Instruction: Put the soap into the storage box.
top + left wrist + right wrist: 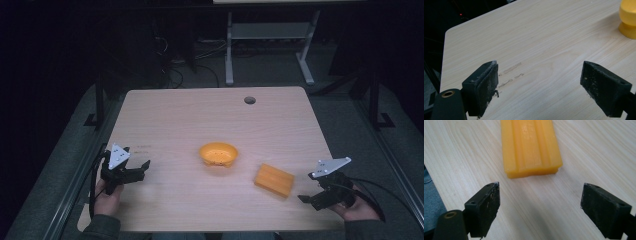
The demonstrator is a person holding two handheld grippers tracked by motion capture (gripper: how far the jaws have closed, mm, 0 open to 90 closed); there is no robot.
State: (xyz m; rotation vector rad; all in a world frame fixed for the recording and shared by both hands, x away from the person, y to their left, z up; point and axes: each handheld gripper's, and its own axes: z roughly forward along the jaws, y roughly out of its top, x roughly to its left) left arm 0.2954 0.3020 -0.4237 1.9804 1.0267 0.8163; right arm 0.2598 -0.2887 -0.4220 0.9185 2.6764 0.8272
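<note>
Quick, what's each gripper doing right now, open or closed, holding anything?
Left gripper: open, empty, over bare table.
Right gripper: open, empty, just short of the orange block.

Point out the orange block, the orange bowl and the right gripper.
orange block (273, 180), high view, middle of its top face.
orange bowl (218, 153), high view, inside of the bowl.
right gripper (306, 198), high view, between its jaw tips.

From above I see my table (210, 120) lit evenly while the room behind falls to near black, and in my gripper views the wood is bright and sharp, soft shadow pooling between my jaws, whose near edges blur slightly.
</note>
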